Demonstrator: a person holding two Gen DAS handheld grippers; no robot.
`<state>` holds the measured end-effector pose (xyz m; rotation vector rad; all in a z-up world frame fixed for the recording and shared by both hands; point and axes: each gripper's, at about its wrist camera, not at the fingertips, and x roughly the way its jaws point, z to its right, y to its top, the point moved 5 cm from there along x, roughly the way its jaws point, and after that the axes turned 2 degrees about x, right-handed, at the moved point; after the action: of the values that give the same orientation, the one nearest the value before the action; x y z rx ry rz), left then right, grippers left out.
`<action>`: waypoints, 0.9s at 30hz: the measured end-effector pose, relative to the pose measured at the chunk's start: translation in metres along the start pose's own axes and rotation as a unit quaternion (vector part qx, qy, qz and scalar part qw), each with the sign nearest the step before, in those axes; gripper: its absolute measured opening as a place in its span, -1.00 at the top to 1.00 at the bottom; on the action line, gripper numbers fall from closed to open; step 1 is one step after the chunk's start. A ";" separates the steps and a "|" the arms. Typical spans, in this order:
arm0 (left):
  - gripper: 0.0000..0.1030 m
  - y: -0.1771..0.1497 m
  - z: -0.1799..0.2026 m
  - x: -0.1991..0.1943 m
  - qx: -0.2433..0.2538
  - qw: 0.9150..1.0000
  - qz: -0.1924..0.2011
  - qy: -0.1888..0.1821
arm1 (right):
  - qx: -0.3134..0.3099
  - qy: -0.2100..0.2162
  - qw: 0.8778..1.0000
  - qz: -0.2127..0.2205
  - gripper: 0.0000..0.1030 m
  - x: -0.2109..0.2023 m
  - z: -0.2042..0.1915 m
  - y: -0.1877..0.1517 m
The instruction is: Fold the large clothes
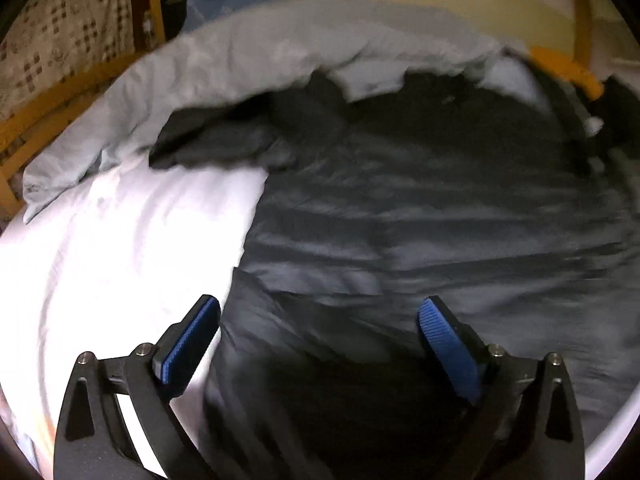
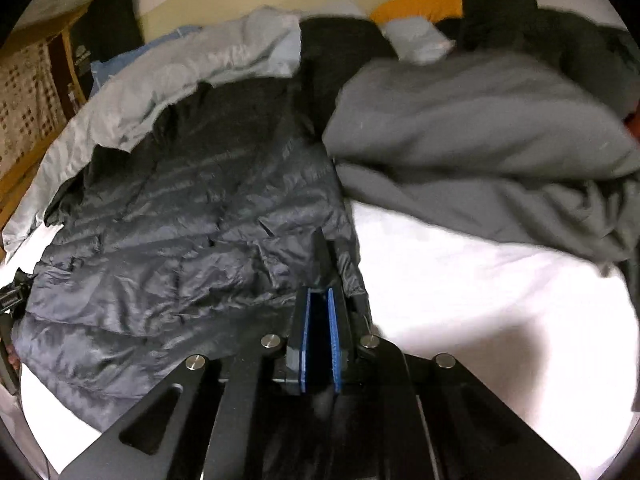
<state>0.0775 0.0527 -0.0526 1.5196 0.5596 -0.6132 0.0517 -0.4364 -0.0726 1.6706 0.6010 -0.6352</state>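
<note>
Dark puffer jacket [image 2: 180, 220] lay spread on white bed sheet [image 2: 480, 280]; right gripper [image 2: 320, 300] was pinched shut, apparently on the jacket's edge; left gripper [image 1: 320, 316] gaped wide above it, holding nothing.

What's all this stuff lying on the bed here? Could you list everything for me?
Dark quilted puffer jacket: one, charcoal, spread flat on the sheet, its right edge between the right jaws.
Light grey garment: one, pale grey, behind the jacket.
Grey blanket: one, mid grey, bunched at right.
White bed sheet: one, white, underneath everything.
Orange cloth: one, orange, far back.
Patterned fabric: one, beige checks, far left.
Left gripper: black, blue pads, jaws wide open above the jacket.
Right gripper: jaws closed on the jacket's edge.
</note>
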 end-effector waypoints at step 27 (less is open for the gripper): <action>-1.00 -0.100 0.071 -0.060 0.204 0.976 -0.059 0.046 | -0.360 -0.113 0.924 0.054 -0.74 -0.042 -0.115 -0.091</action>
<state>-0.0372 -0.0135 -0.0859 1.9177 0.6227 -0.7870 -0.0311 -0.3094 -0.0884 0.9166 0.4880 -0.4396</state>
